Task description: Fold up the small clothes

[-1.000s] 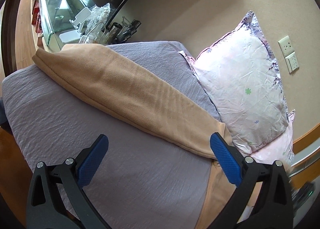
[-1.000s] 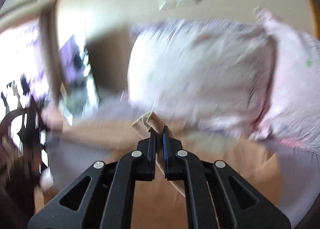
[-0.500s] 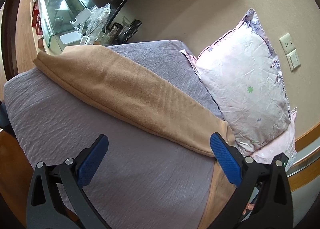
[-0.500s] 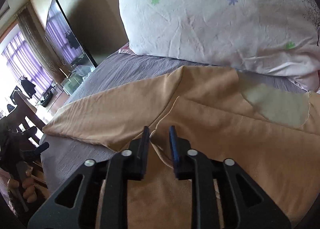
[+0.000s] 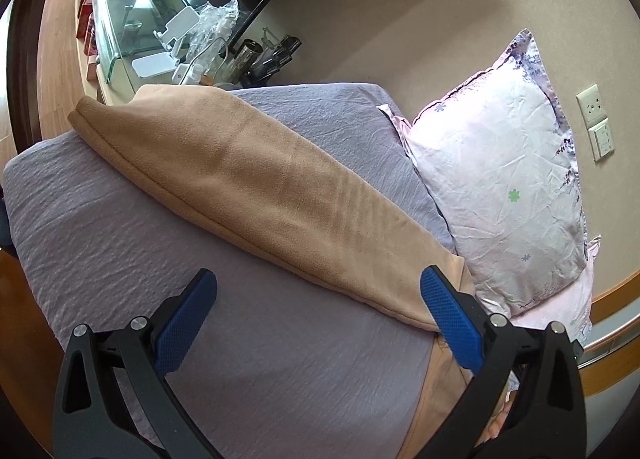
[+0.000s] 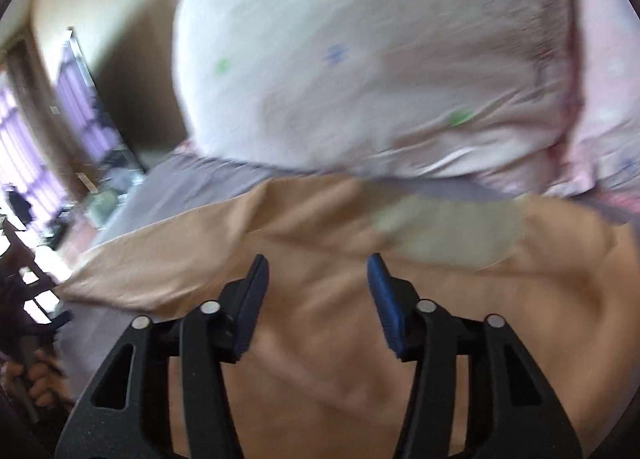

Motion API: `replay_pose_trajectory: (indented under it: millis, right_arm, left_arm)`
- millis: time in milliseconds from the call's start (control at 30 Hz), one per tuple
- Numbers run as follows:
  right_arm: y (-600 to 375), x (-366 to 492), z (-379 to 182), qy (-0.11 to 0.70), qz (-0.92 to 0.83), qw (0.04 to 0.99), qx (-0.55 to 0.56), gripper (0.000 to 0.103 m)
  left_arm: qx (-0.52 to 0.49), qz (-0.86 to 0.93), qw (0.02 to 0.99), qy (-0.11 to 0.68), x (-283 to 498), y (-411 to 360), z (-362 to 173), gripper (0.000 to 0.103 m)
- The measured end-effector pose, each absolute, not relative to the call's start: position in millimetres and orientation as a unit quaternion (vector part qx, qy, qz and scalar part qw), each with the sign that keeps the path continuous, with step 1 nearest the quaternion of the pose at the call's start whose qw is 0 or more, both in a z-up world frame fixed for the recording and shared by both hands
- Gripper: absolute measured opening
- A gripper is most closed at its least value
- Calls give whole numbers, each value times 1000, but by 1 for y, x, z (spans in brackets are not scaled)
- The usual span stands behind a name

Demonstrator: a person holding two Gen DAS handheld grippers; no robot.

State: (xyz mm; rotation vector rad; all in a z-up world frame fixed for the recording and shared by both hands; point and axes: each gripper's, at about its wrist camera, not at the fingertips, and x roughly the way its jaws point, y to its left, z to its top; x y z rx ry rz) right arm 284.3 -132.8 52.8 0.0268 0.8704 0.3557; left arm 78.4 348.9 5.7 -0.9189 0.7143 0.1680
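On the grey-lilac bedsheet (image 5: 248, 339) below the floral pillow (image 5: 500, 195), the tan garment (image 5: 280, 195) lies partly folded.
Its long sleeve runs diagonally away from the left gripper (image 5: 316, 311), jaws wide apart and empty, while the right gripper (image 6: 316, 291), also parted (that view is blurred), hovers directly over the garment's body and seems the nearer one for the next fold.

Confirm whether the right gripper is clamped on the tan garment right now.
No: the right gripper is open above the tan garment, cloth showing in the gap between its blue pads.
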Motion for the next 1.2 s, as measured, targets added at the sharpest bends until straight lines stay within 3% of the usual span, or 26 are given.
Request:
replay_pose_trajectory:
  millis: [67,133,400,467,500,800,867,967,1033,1133,1200]
  right_arm:
    - [-143,303,41,449,167,878,-6,46]
    - [-136,304,34,459,205,864,-12,35]
    - [-43,308,16,442,289,836,-148,34]
    - [-40,309,11,442,304,831,-145,20]
    - [-38,307,11,443,313,829,-141,1]
    - [-21,305,59,351,334,873,-49,1]
    - [-16,312,55,357,318,877,-51,2]
    - [-15,317,34,419,320,848,-51,18]
    - [-34,303,35,426,320,845,-37,52]
    - [-61,296,31,457,340,822,29,54]
    - [-60,295,11,503,328,800,16,54]
  left_arm:
    - [-432,78,833,338,79,349,6,102]
    - [-428,79,835,338,80,349,6,102]
    - [-411,86,840,342,83,345,7,102]
    - [-412,84,840,342,83,346,7,102]
    - [-413,82,840,342,83,346,7,102]
    - [-403,90,843,344,85,343,7,102]
    - [-400,91,845,344,85,342,8,102]
    - [-403,91,842,347,85,342,8,102]
    - [-411,86,839,347,84,344,7,102]
    - [-421,80,836,344,82,347,6,102]
    - [-425,79,833,344,82,349,6,102]
